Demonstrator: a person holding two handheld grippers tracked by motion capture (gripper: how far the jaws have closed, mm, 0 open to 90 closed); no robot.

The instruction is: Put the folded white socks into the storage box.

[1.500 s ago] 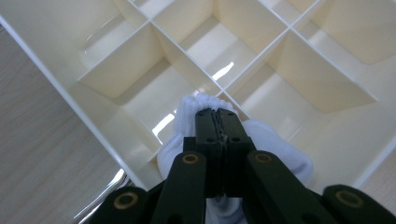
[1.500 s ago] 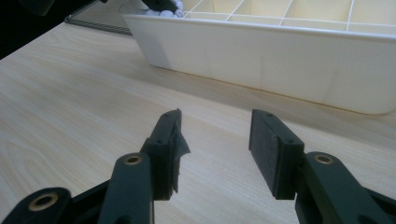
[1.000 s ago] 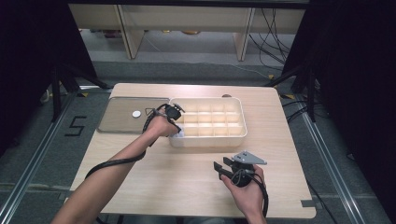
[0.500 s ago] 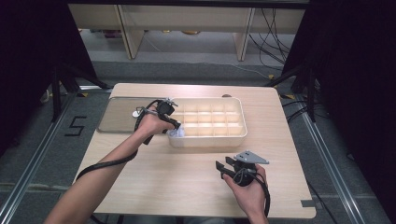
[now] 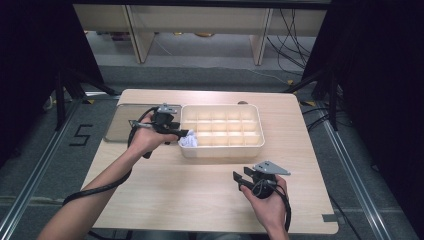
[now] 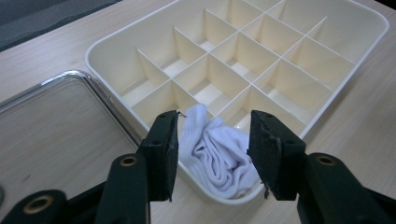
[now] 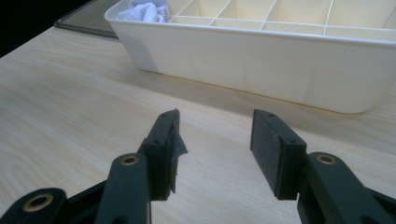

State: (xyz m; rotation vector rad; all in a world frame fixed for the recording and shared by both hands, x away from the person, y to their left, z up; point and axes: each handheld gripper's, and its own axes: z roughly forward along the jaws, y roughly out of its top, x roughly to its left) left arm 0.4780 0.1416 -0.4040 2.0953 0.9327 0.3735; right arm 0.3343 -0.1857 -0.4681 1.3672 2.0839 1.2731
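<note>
Nearest the person, the right gripper (image 5: 245,179) is held low over the bare front of the table (image 5: 200,200), its jaws spread with nothing between them; in the right gripper view only wood grain is seen past the pads. Farther on, the box (image 5: 222,150) is set near the middle of the table, its grid of cells seen from above. A crumpled white sock (image 5: 188,141) is lodged in the near-left corner cell, its folds bulging above the rim. Just beside that corner, the left gripper (image 5: 180,134) is held by a hand; its jaws have just been opening and now stand apart, with the sock (image 6: 215,154) seen between and beyond them, clear of the pads. Left of the box, touching its side, a metal tray (image 5: 120,125) is laid flat.
</note>
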